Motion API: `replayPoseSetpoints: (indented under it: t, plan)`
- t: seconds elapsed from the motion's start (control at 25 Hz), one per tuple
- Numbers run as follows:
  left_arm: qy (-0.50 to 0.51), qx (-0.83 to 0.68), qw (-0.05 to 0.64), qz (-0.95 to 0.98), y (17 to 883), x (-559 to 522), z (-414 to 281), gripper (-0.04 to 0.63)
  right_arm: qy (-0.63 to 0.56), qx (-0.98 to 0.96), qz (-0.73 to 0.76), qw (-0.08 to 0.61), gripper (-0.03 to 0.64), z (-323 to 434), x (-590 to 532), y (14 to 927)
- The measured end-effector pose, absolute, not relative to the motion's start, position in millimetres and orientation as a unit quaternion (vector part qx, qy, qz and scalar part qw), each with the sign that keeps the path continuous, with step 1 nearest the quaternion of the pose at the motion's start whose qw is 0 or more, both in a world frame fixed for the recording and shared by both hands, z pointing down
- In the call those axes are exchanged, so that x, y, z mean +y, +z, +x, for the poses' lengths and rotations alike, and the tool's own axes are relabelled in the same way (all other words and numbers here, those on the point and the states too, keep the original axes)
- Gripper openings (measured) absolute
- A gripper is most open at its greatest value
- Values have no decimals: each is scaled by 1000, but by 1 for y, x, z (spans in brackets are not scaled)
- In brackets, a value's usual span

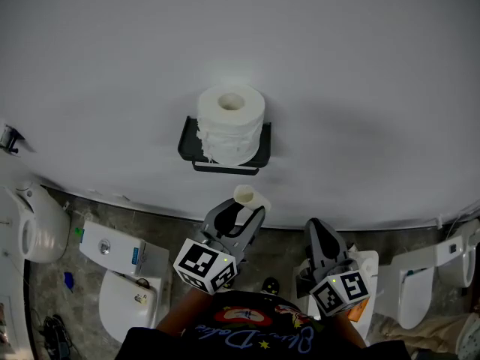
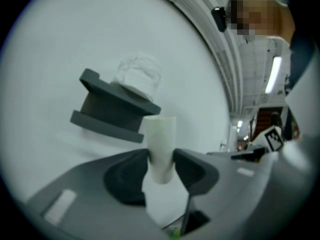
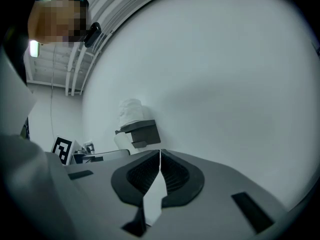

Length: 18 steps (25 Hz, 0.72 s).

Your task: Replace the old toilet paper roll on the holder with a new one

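Note:
A black wall holder (image 1: 187, 139) carries a full white toilet paper roll (image 1: 231, 122) standing on end on its shelf. Just below it, my left gripper (image 1: 248, 210) is shut on an empty cardboard tube (image 1: 251, 196). In the left gripper view the tube (image 2: 161, 149) stands upright between the jaws, which press on it from both sides. The holder (image 2: 112, 109) and roll (image 2: 139, 75) lie beyond it. My right gripper (image 1: 316, 229) hangs to the right of the left one. Its jaws are shut with nothing between them (image 3: 160, 155). The holder (image 3: 142, 131) shows to its left.
The white wall (image 1: 360, 88) fills most of the head view. Below it on the floor stand white toilets (image 1: 124, 295) (image 1: 416, 283) and a cistern (image 1: 37, 231). The person's dark shirt (image 1: 240, 328) shows at the bottom edge.

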State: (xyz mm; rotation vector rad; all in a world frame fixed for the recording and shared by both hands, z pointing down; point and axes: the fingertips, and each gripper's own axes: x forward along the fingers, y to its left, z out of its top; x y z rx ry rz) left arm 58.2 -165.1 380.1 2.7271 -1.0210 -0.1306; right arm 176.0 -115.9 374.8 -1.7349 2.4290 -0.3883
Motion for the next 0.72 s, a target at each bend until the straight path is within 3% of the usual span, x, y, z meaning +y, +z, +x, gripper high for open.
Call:
replayPoseSetpoints:
  t: [0.4,0.72]
  plan:
    - [-48,-363,124,922,381,-168,47,164,-107,822,-556,57,14,168,-123,368]
    - [-46,-361,115,924,379,-164,43,166,60,890,-451,30,15,133,-147,289]
